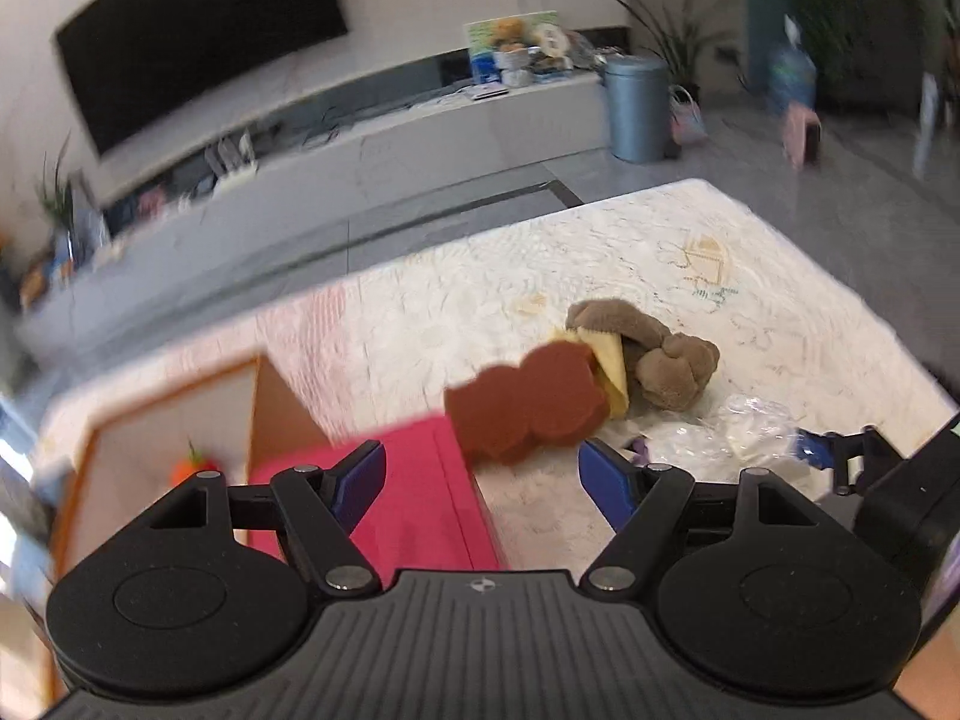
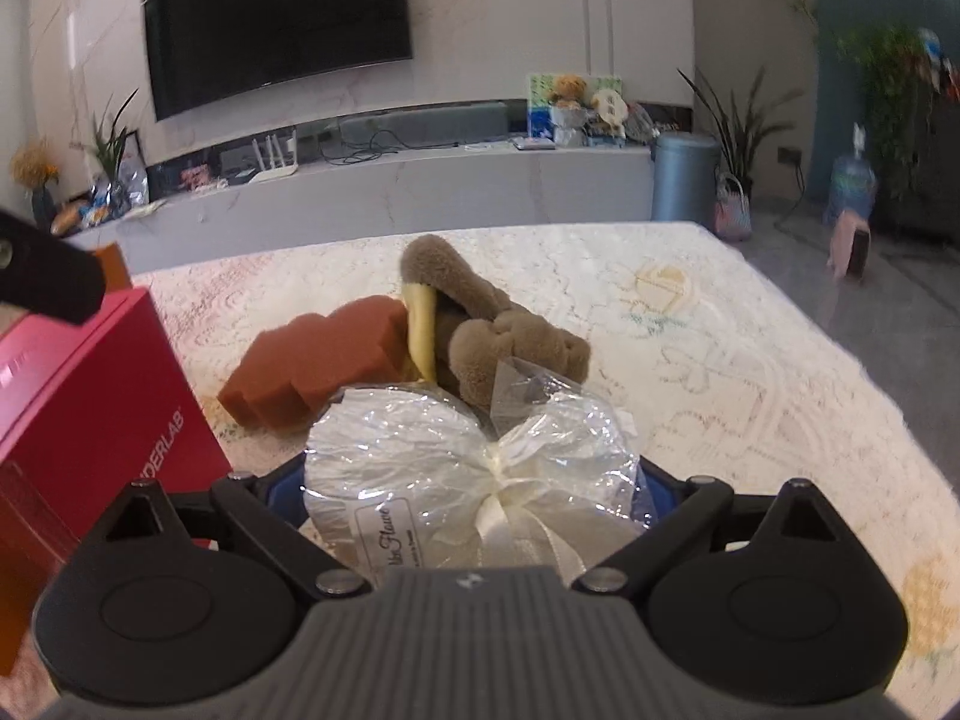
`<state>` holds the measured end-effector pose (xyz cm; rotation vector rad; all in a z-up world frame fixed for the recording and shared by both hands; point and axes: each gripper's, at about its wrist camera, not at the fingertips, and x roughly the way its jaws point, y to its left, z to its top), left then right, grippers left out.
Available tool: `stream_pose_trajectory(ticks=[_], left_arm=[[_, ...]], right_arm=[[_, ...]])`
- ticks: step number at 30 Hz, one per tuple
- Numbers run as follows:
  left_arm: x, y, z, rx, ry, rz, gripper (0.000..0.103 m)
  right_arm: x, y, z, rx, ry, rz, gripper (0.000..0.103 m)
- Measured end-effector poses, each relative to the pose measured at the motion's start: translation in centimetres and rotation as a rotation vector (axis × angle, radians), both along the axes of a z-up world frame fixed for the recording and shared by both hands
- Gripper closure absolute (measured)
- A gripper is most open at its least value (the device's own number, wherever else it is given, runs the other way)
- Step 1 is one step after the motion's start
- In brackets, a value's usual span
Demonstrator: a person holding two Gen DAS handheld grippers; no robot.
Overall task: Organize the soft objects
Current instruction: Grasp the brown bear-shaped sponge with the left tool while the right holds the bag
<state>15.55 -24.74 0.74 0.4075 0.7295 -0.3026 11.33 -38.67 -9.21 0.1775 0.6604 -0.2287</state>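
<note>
**Right hand-held gripper grips a wrapped bundle; left one is wide open**

The surface (image 2: 750, 360) is a wide, cream quilted top, and it lies under and ahead of both tools. To the left of the right hand-held gripper (image 2: 474, 480) stands a pink-red box (image 2: 90, 396). In the left wrist view this box is directly under and ahead of the left hand-held gripper (image 1: 480, 480). Further left of it there is an open cardboard box (image 1: 162, 420) with a small orange toy (image 1: 195, 468) inside.

The right hand-held gripper has its blue fingers on both sides of a bundle in clear crinkled plastic (image 2: 468, 456), tied with a cream ribbon. The bundle fills the gap between them, so it is gripped.

Just ahead of this bundle lies a brown plush toy (image 2: 510, 348). A yellow cloth (image 2: 420, 324) sits between the plush toy and a rust-brown foam piece (image 2: 318, 360), which lies ahead and to the left.

The left hand-held gripper has its jaws spread wide with nothing between them. The foam piece is ahead of it, apart from the fingers.
</note>
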Motion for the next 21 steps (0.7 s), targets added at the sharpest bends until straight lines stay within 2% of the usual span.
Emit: stream_pose_trajectory(ticks=[4, 6, 8, 10, 11, 15, 19, 21], left_arm=[[1.1, -2.7, -0.3, 0.147, -0.063, -0.14, 0.017], [2.1, -3.5, -1.1, 0.197, -0.058, -0.123, 0.017], [3.3, -4.2, -2.0, 0.214, -0.019, -0.168, 0.017], [4.3, -5.3, -3.0, 0.272, -0.023, -0.208, 0.017], [4.7, -6.0, -3.4, 0.311, -0.034, -0.24, 0.017], [6.4, -7.7, -4.4, 0.406, -0.06, -0.471, 0.017], [9.1, -8.9, -5.8, 0.41, 0.144, -0.656, 0.017], [9.7, -9.3, -7.1, 0.448, 0.201, -0.739, 0.017]], right_arm=[[-0.4, -0.6, 0.1, 0.018, 0.009, -0.039, 0.007], [-0.7, -0.9, 0.4, 0.024, 0.0, -0.048, 0.007], [-1.2, -1.3, 0.7, 0.021, -0.023, -0.079, 0.007], [-1.4, -1.6, 1.0, 0.03, -0.025, -0.115, 0.007], [-1.4, -1.8, 1.0, 0.041, -0.02, -0.125, 0.007], [-1.9, -2.9, 0.7, 0.128, 0.01, -0.189, 0.007], [-2.9, -4.8, 0.1, 0.293, 0.021, -0.198, 0.008], [-3.3, -5.1, 0.7, 0.304, -0.01, -0.209, 0.007]])
